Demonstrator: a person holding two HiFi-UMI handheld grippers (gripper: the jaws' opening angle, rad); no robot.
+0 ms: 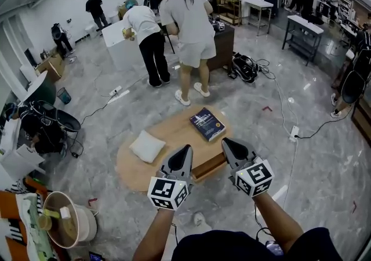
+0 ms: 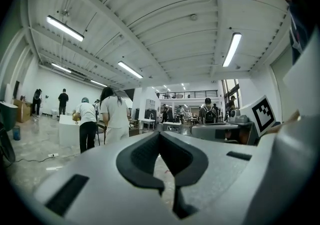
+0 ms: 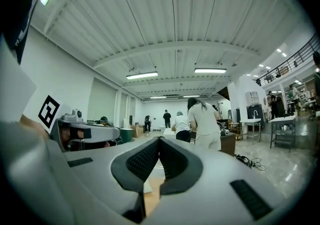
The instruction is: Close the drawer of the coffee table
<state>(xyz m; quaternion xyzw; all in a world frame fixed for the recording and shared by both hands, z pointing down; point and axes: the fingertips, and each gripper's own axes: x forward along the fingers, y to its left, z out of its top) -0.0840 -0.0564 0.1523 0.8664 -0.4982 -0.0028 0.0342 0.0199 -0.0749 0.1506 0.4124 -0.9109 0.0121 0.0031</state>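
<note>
A low oval bench (image 1: 174,132) with a pale wooden top stands on the grey floor, a little below the middle of the frame in the head view, its long axis running from lower left to upper right. Its drawer (image 1: 207,166) sits in the near edge, lower right of the top. The drawer's darker brown front juts out from under the top, part-way open and level.

A head camera looks steeply down onto the coffee table (image 1: 174,131), while both gripper cameras ride low behind their jaws, facing outward across the room; all share the long-haired person in white (image 1: 188,19).
</note>
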